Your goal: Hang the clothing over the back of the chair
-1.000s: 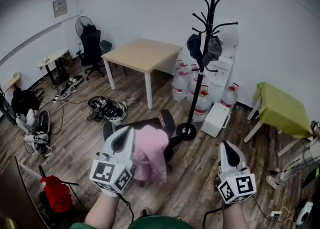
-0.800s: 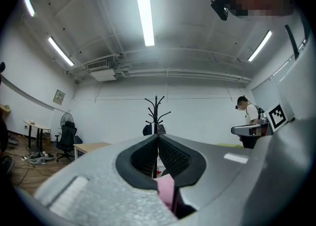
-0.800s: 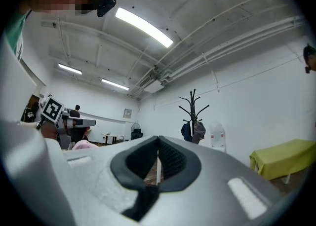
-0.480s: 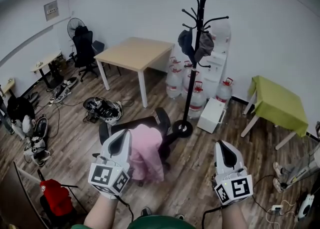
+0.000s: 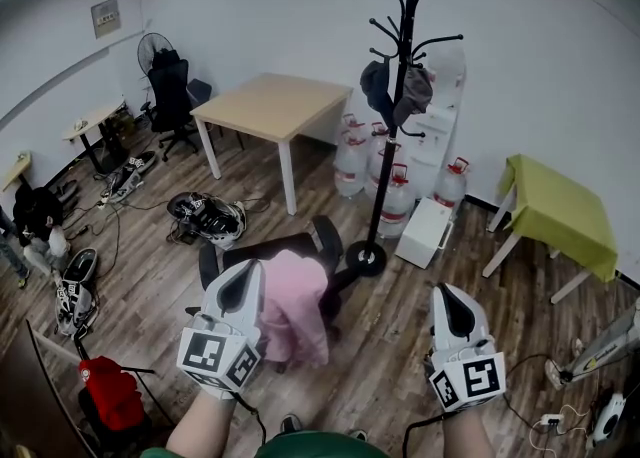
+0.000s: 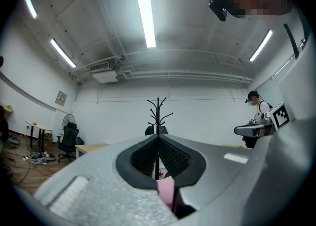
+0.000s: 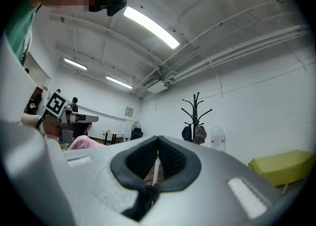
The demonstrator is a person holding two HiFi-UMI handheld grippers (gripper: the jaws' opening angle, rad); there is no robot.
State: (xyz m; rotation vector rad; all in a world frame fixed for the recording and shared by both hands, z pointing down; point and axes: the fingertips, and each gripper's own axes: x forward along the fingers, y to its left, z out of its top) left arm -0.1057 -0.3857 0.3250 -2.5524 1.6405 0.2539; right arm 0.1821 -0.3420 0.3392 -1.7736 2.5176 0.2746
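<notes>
pink clothing (image 5: 293, 311) — over chair (image 5: 325, 238), hangs lengthwise down | left gripper (image 5: 243, 272), right gripper (image 5: 442, 294) — jaws together

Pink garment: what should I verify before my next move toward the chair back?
1. Left gripper shut on the pink fabric garment: ok, pink shows between its closed jaws.
2. Right gripper free: ok, shut with nothing held.
3. Garment draped over the back of the black office chair: cannot tell, it only overlaps the chair in the head view.
4. Black metal coat stand away from the chair: not ok, its base sits close beside it.
</notes>
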